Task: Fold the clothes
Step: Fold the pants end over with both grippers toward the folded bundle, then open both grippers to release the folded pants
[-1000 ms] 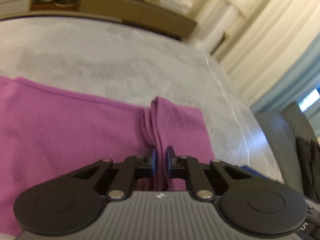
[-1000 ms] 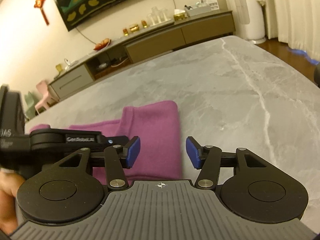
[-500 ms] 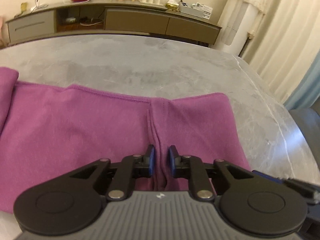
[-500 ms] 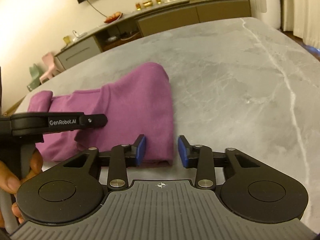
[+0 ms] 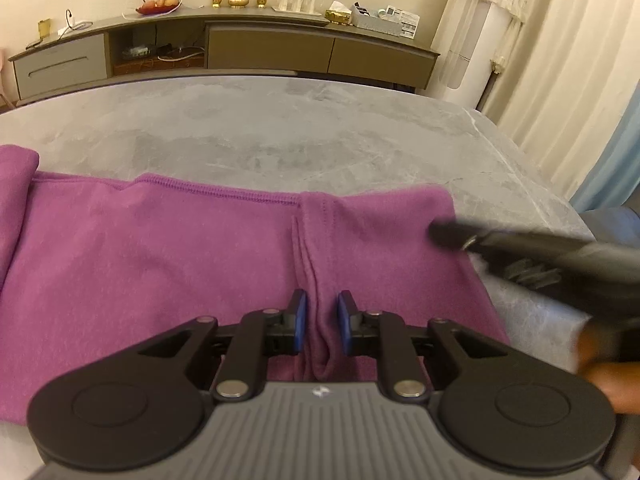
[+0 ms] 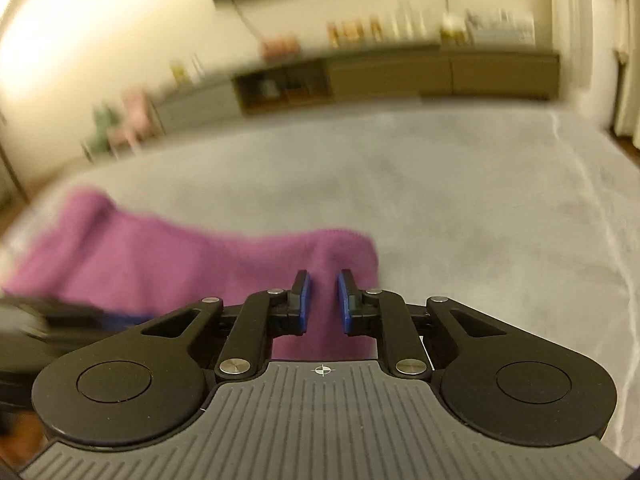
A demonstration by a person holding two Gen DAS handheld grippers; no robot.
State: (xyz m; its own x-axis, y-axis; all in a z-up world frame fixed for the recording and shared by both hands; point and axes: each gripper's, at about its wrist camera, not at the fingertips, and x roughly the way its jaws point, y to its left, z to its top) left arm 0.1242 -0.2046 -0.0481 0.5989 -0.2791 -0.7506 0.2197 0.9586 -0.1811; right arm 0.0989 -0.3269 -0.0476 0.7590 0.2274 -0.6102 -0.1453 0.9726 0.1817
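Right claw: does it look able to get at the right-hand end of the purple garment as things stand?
Probably yes. The right claw already straddles that end of the purple garment, cloth between its pads, nothing in between. The view is blurred, so grip is uncertain.

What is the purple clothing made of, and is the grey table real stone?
The purple garment looks like soft knit fleece or jersey: a fuzzy matte surface and a stitched seam along its edge. The table looks like grey marble or a stone-look slab, matte with pale veins; the pictures cannot settle whether it is real stone.
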